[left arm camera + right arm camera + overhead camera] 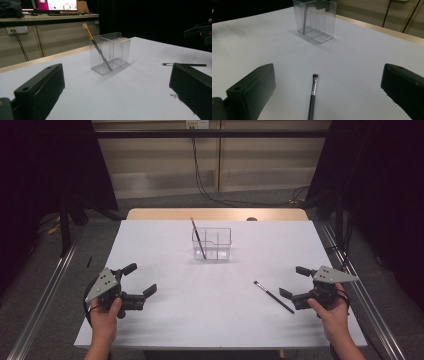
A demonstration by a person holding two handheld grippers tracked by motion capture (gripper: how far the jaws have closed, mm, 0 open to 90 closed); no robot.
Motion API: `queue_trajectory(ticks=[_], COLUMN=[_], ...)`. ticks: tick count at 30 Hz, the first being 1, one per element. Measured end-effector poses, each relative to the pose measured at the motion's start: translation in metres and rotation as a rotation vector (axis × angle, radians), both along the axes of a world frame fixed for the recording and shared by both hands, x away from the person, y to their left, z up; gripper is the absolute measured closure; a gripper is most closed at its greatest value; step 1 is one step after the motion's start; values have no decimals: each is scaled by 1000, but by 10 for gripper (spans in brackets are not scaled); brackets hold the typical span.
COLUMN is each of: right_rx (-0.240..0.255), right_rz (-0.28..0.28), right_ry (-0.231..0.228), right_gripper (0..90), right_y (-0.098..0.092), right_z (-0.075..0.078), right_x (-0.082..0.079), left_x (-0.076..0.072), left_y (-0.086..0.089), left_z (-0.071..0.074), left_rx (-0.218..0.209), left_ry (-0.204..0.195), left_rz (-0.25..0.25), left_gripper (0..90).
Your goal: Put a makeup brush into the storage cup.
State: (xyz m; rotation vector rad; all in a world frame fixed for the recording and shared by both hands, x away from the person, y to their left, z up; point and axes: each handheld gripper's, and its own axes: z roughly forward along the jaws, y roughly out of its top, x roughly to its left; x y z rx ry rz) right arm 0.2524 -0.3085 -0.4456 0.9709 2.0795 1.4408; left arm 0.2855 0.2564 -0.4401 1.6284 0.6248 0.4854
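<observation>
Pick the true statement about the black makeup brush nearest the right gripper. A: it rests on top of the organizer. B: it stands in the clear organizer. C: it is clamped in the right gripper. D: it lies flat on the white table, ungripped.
D: the black makeup brush lies flat on the white table between the open jaws of the right gripper, touching neither, apart from the clear organizer.

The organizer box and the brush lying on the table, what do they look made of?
Organizer box: clear, glossy, probably acrylic plastic; the table shows through its walls. Brush: dark handle, likely plastic or painted wood, with a shiny silver, metal-looking ferrule and dark bristles.
</observation>
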Motion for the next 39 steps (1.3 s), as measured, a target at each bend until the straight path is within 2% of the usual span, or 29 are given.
queue_trajectory(ticks=[3,6,11,16,25,32,39], right_rx=[-15,-26,-41,-96,-191,-280,-339], right_rz=[10,8,27,65,79,78,97], right_ry=[12,57,91,160,301,374,446], right_gripper=[0,0,0,0,0,0,0], right_y=[4,7,11,16,18,20,22], right_z=[0,-1,-1,1,-1,-1,-1], right_x=[5,10,14,20,26,30,34], left_x=[1,1,0,-3,-5,-4,-3], left_y=[-1,-2,-4,-5,-6,-7,-8], left_z=[2,2,1,2,0,0,-1], left_rx=[5,18,21,34,38,35,44], left_ry=[-7,-10,-4,-6,0,4,5], left_rz=[1,-5,-4,-7,-7,-5,-17], left_gripper=[0,0,0,0,0,0,0])
